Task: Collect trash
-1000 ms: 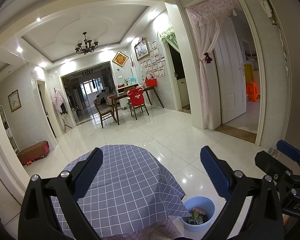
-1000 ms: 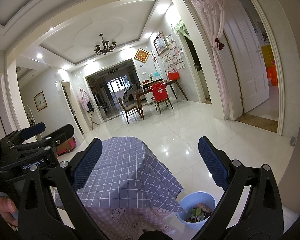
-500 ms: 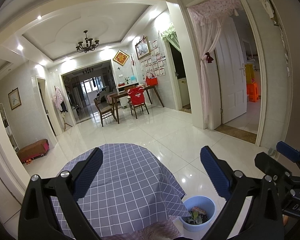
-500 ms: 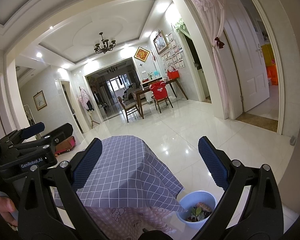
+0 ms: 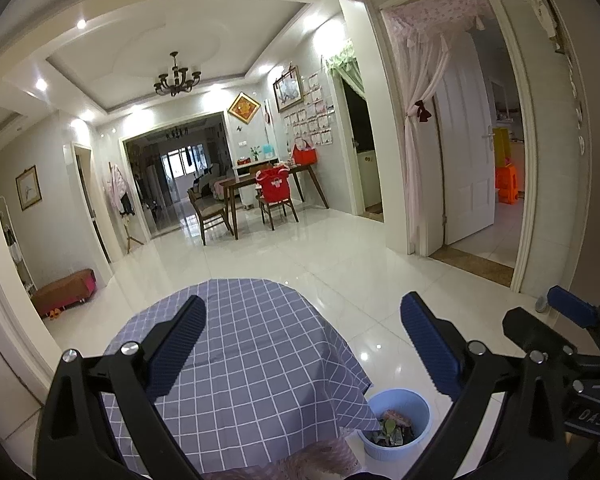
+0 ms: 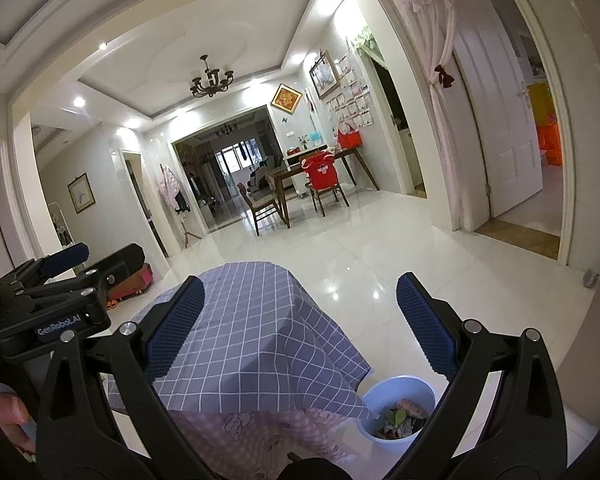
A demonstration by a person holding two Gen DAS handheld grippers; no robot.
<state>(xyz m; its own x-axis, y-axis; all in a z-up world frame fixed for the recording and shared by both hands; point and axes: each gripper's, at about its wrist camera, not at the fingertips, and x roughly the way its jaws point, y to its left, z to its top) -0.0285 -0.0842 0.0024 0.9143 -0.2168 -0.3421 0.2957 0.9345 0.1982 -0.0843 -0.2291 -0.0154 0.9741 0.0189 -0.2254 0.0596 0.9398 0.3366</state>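
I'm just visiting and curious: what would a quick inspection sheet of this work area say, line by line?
Surface: table under a purple checked tablecloth, top bare; a pink patterned cloth hangs beneath it.
Job's things: light blue bin on the floor by the table, leaves and scraps inside.
Clutter: nothing seen on the table.
Grippers: left gripper and right gripper both open and empty, held above the table.
Cables: nothing seen.
Surroundings: glossy white tiled floor, dining table with chairs, chandelier, open white door.

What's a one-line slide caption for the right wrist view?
Open right gripper above a table in purple checked tablecloth, beside a pale blue plastic bin holding trash on glossy white floor tiles.
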